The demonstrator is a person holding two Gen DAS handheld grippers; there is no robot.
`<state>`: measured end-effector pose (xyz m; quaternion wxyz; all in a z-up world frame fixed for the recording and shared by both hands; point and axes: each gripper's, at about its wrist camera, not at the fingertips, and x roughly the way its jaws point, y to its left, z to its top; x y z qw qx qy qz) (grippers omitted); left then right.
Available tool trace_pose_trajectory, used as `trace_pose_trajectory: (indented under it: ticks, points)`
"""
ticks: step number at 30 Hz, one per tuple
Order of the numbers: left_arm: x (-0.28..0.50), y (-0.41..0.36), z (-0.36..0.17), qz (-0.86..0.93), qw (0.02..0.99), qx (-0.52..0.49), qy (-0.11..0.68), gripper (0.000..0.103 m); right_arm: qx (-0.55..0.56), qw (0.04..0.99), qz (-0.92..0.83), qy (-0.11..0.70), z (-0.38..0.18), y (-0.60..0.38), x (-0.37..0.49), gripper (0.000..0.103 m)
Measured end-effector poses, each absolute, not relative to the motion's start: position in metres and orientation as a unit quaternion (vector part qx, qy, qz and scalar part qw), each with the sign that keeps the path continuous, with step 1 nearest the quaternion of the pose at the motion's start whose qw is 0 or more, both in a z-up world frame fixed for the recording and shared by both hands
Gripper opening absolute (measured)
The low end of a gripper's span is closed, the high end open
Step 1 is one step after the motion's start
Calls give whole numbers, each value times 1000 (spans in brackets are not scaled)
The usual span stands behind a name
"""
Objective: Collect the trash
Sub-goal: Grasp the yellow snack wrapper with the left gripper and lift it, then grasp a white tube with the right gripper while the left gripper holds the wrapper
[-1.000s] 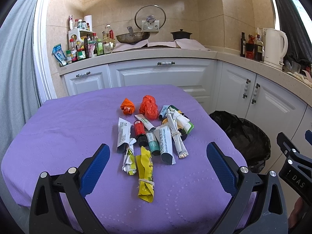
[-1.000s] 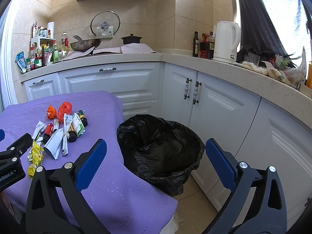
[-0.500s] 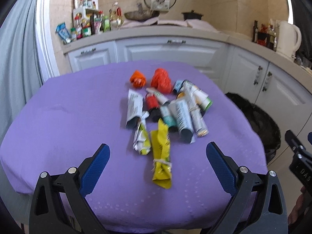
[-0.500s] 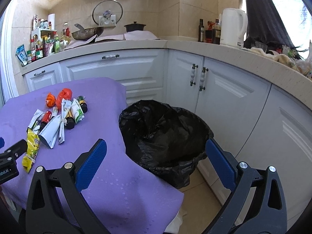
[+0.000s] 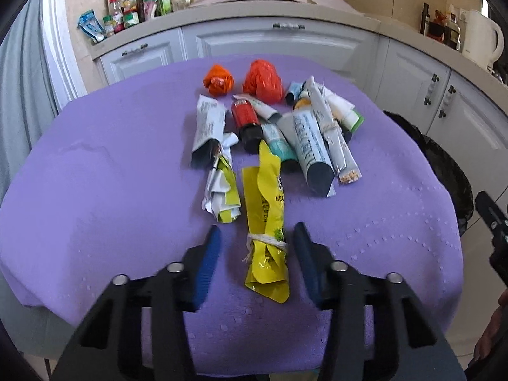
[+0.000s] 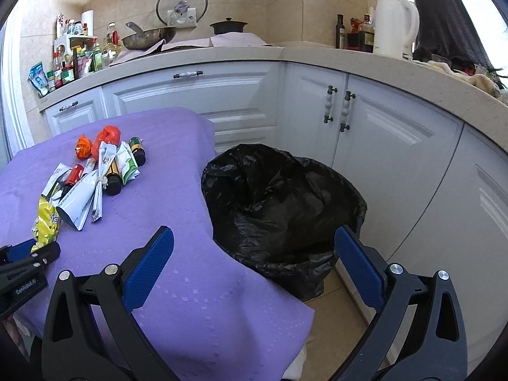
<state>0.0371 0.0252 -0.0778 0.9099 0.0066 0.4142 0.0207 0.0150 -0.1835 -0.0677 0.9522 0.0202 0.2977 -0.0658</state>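
A pile of trash lies on the purple tablecloth (image 5: 95,190): tubes, small bottles, two orange crumpled bags (image 5: 263,79) and folded wrappers. Nearest to me is a yellow wrapper (image 5: 265,209) tied with string. My left gripper (image 5: 257,230) straddles its tied end. Its jaws are closing, with a small gap still showing on each side of the wrapper. In the right wrist view the same yellow wrapper (image 6: 47,222) lies at the left, by the left gripper (image 6: 31,254). My right gripper (image 6: 253,231) stands open and empty over the table's edge, facing the black-lined bin (image 6: 279,203).
The bin (image 5: 444,171) stands on the floor between the table's right side and white cabinets (image 6: 381,146). A counter behind carries jars, a wok (image 6: 149,36), a pot and a white kettle (image 6: 393,25). A grey curtain (image 5: 19,95) hangs at the left.
My left gripper has sunk toward the table and tilted down, and its jaws have narrowed from wide open to either side of the yellow wrapper. The right gripper has lowered slightly.
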Motion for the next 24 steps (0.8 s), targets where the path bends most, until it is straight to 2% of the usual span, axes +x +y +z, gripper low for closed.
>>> trace_pose_trajectory:
  ticks: [1, 15, 17, 19, 24]
  points:
    - [36, 24, -77, 18, 911, 7, 413, 25, 19, 952, -64, 298, -68, -182, 15, 99]
    - [26, 46, -50, 38, 932, -6, 361, 25, -15, 959, -31, 280, -54, -143, 23, 99]
    - [32, 59, -50, 53, 930, -14, 363, 25, -19, 960, -20, 279, -53, -134, 26, 97]
    - [36, 75, -51, 70, 928, -23, 365, 25, -26, 959, -3, 281, -53, -121, 31, 89]
    - [41, 113, -54, 109, 924, -29, 365, 25, -32, 957, 33, 286, -51, -94, 42, 80]
